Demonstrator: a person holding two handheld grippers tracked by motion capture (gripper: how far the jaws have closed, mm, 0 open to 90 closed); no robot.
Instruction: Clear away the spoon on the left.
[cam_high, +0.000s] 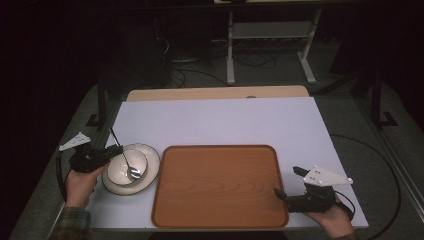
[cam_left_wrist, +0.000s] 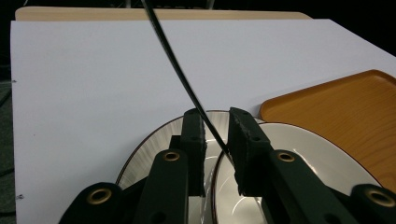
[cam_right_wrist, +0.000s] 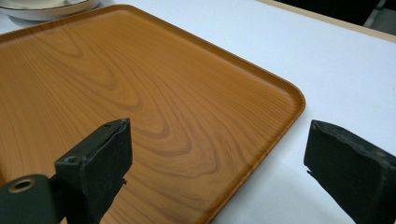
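White table in dark room. Near left edge: bowl on plate, spoon leaning inside. Left gripper narrowed around spoon handle, pressing not clear. Right gripper released, at near right corner of wooden tray.

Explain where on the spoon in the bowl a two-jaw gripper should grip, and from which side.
Grip the spoon on its thin handle, above the bowl rim, coming from the bowl's left. The handle slants up clear of the bowl while the spoon's head lies inside. The left gripper already straddles it there.
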